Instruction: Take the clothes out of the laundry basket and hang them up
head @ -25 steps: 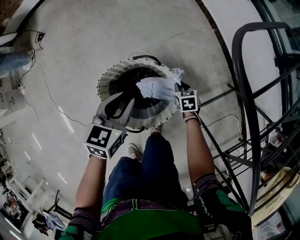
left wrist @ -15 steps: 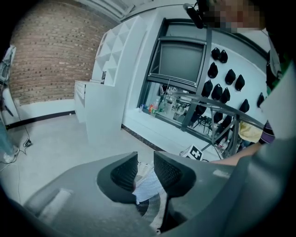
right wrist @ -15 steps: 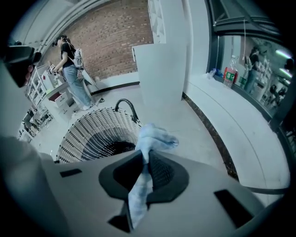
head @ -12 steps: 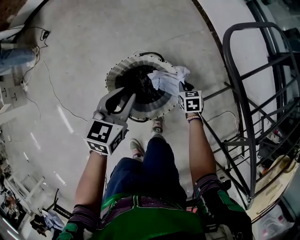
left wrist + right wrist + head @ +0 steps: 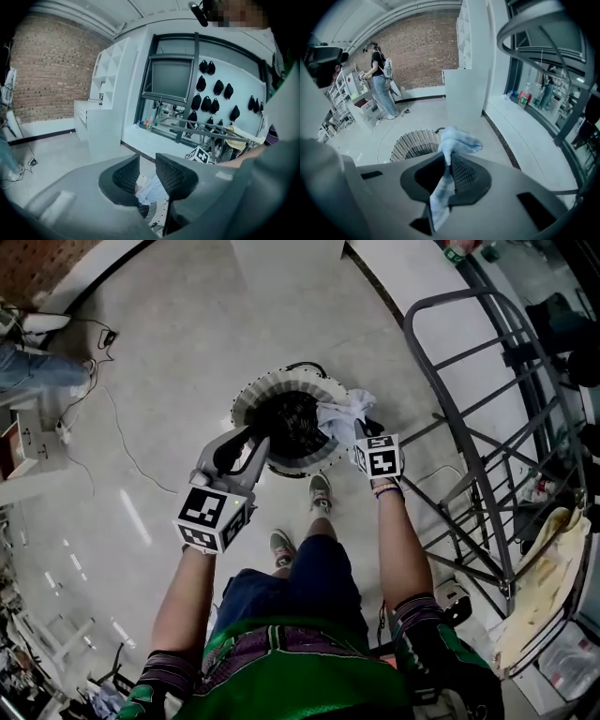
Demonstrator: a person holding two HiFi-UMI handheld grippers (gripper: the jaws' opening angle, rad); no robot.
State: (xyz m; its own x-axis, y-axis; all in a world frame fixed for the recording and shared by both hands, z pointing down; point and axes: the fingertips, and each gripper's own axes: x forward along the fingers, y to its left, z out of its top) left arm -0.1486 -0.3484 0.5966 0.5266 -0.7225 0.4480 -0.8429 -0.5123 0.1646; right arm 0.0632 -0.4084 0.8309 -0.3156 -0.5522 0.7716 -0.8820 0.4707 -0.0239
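Pale blue-white crumpled cloth point(image 5: 458, 141) up over rim of round woven wicker laundry basket point(image 5: 251, 401)!
Rt gripper point(image 5: 447, 164) jaws just been closing, now pinching cloth at basket's 3 o'clock; L gripper point(image 5: 147, 169) at 7 o'clock, narrowly apart, empty.

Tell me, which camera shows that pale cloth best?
The right gripper view: the pale cloth sits close up, pinched between the jaws. The head view shows a small bunch; the left gripper view, just a sliver.
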